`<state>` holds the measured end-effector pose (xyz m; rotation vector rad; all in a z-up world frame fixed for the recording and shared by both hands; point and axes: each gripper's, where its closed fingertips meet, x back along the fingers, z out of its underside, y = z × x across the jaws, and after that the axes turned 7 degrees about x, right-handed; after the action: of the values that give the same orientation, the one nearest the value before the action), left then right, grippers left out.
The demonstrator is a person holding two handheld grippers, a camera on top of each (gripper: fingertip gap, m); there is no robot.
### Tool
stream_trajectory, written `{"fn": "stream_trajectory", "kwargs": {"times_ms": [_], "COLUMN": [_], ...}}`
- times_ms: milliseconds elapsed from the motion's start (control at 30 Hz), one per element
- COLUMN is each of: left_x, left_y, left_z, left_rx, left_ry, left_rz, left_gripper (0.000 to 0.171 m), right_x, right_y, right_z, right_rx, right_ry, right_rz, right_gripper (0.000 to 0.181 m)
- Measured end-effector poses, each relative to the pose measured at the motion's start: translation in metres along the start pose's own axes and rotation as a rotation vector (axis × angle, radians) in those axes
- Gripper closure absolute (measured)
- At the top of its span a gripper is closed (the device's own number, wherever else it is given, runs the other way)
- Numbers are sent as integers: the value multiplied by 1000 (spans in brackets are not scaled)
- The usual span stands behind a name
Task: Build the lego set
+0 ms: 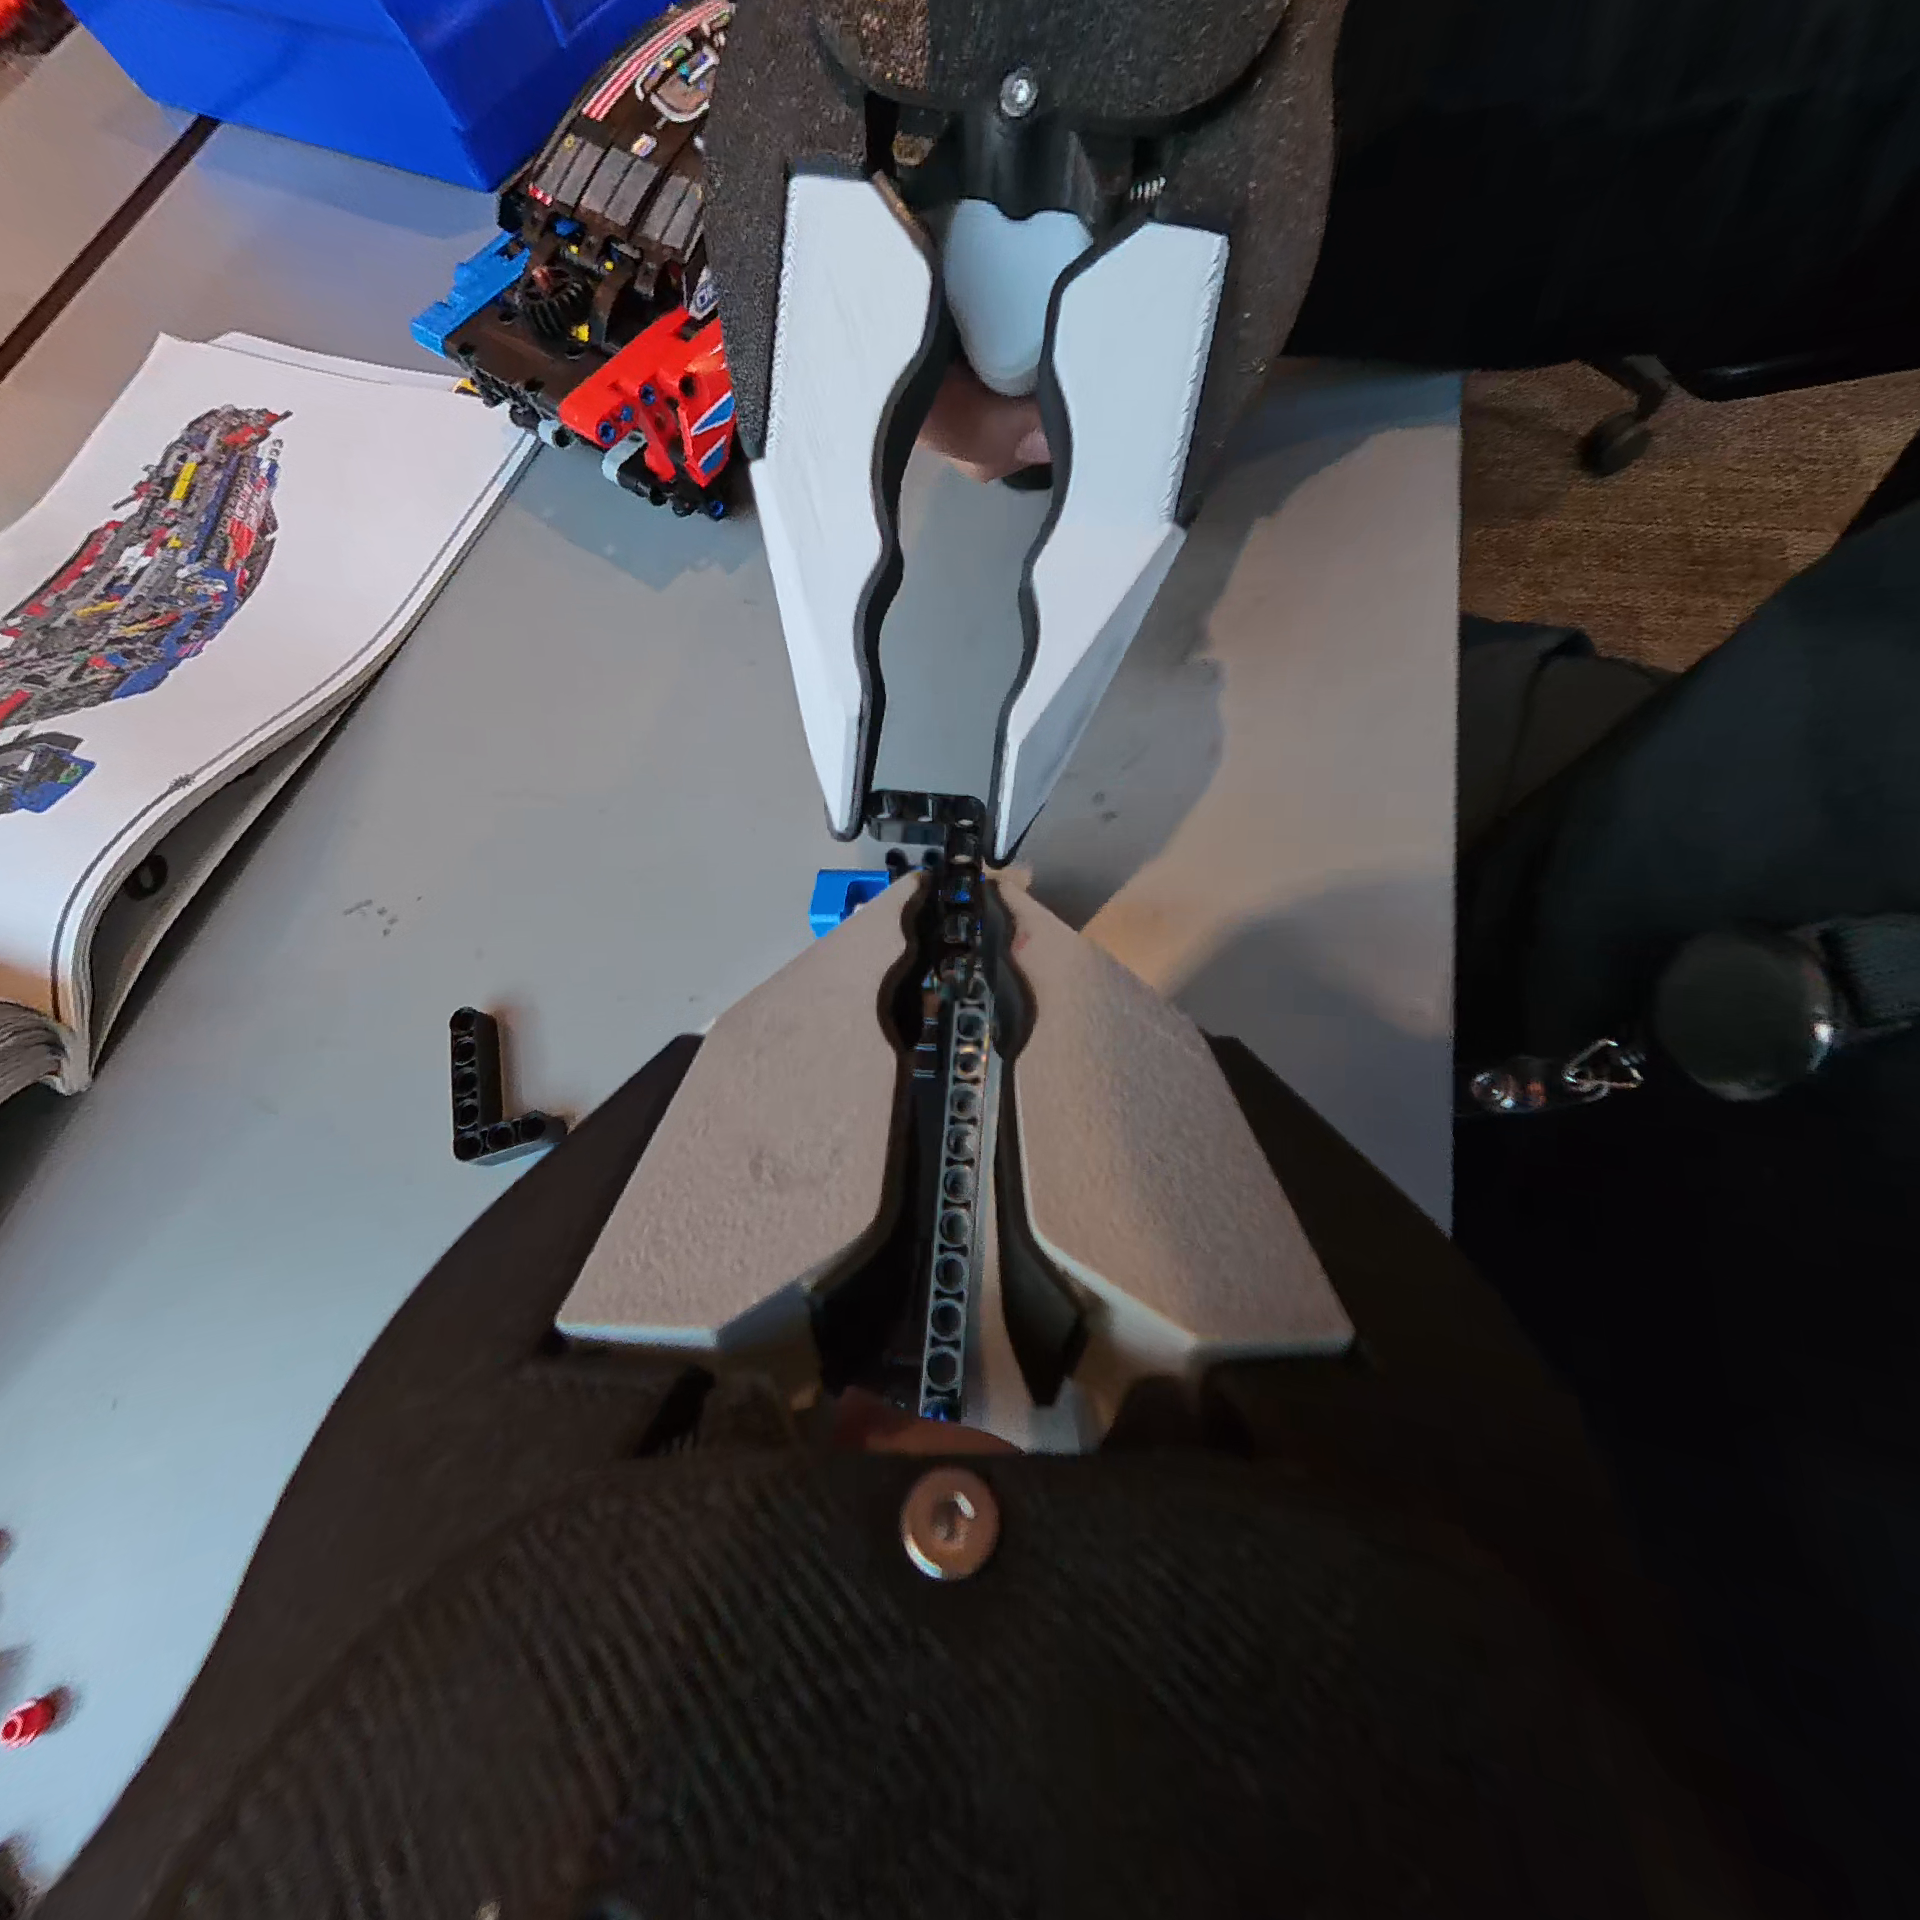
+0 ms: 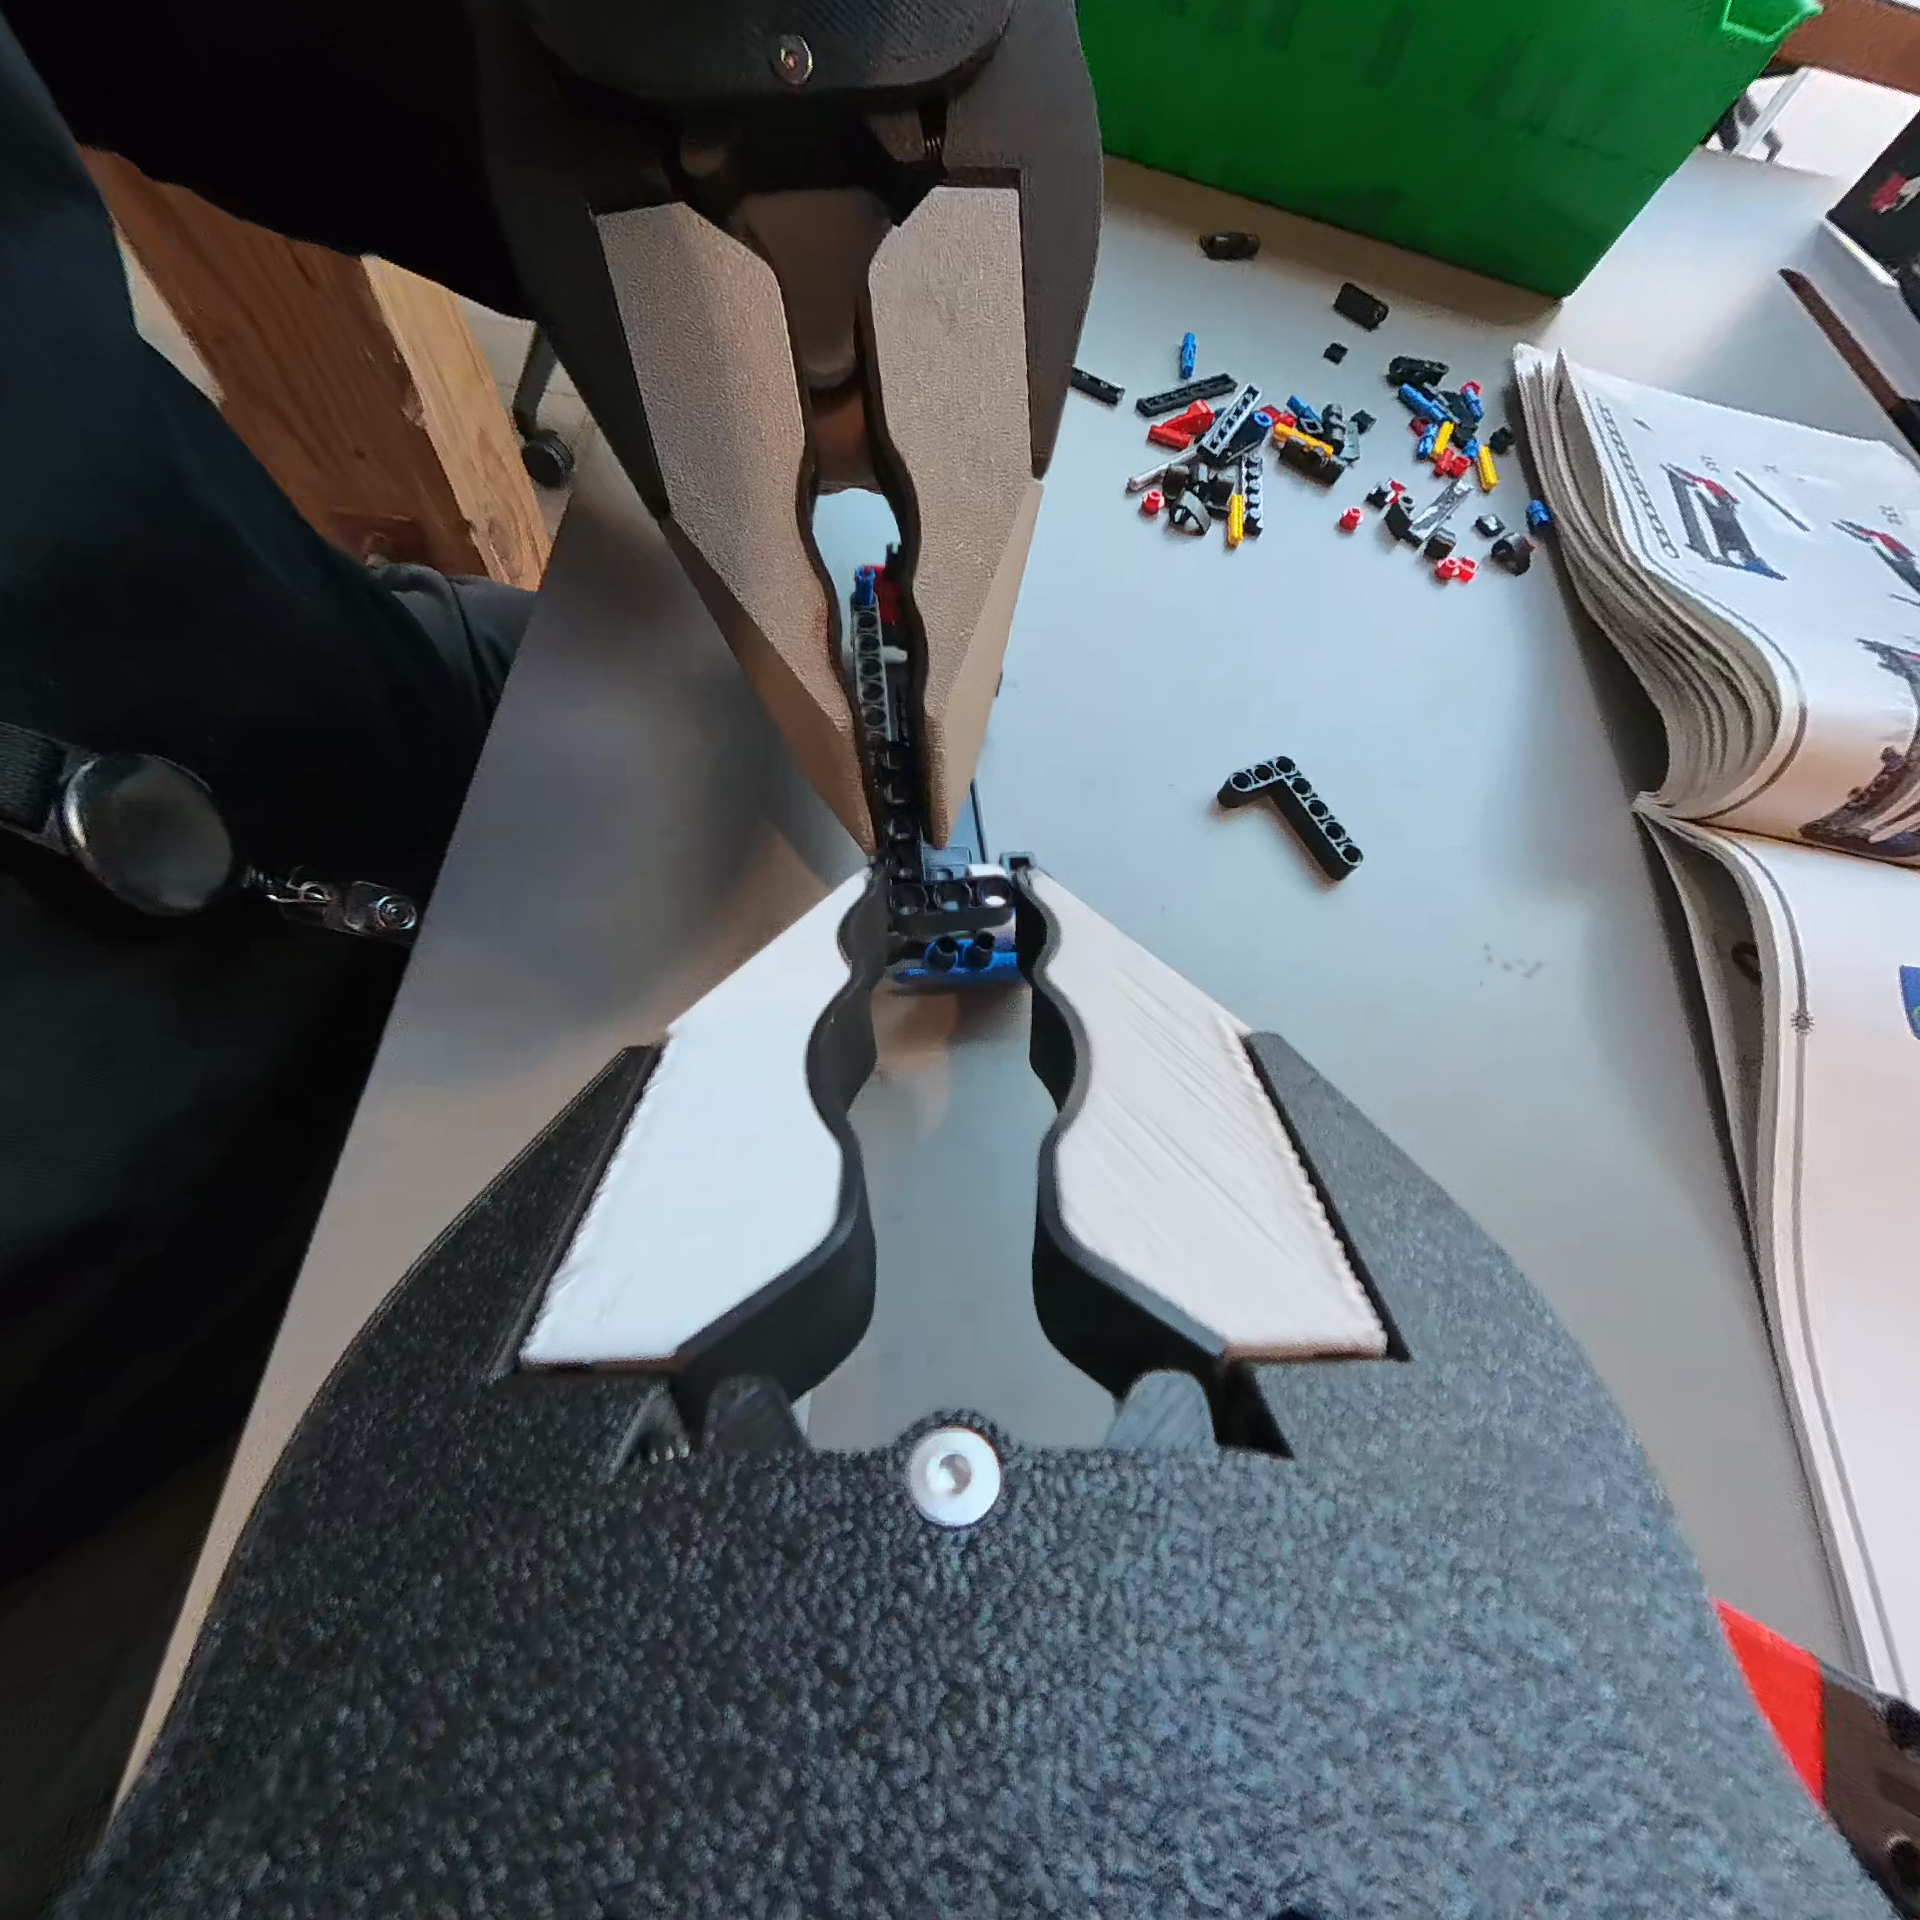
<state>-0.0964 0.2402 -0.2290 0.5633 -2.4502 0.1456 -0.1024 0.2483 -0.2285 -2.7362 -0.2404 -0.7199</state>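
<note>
Left gripper (image 1: 961,883): clamped on long grey beam (image 1: 961,1195), far end hidden. Right gripper (image 2: 940,883): closed on black L-piece (image 2: 951,896) joined there, above the tabletop (image 2: 1299,1039); blue part (image 2: 956,966) beneath mostly obscured.

Upright black beam assembly (image 1: 961,1143) (blue-pinned)

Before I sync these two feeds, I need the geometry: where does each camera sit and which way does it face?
Left wrist view: on the left gripper, facing the right gripper and manual; person's dark clothing at right.
Right wrist view: on the right gripper, facing the left gripper and loose pieces; dark sleeve at left.
Shared: the long black beam, loose L-shaped beam.
</note>
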Motion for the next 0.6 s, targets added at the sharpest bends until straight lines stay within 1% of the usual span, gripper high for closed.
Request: {"fn": "stream_trajectory", "kwargs": {"times_ms": [133, 367, 500, 600], "left_x": [-4, -5, -8, -10], "left_y": [-1, 3, 0, 1], "left_z": [6, 7, 11, 13], "left_rx": [32, 18, 17, 10], "left_ry": [39, 54, 83, 96], "left_rz": [15, 10, 27, 7], "left_gripper": [167, 167, 167, 166], "right_x": [-3, -5, -6, -7], "right_y": [3, 0, 4, 2], "right_z": [6, 8, 12, 13], "right_rx": [-5, -40, -25, -26], "right_ry": [26, 11, 28, 30], "right_rz": [-19, -13, -16, -6], "right_gripper": [157, 156, 157, 157]}}
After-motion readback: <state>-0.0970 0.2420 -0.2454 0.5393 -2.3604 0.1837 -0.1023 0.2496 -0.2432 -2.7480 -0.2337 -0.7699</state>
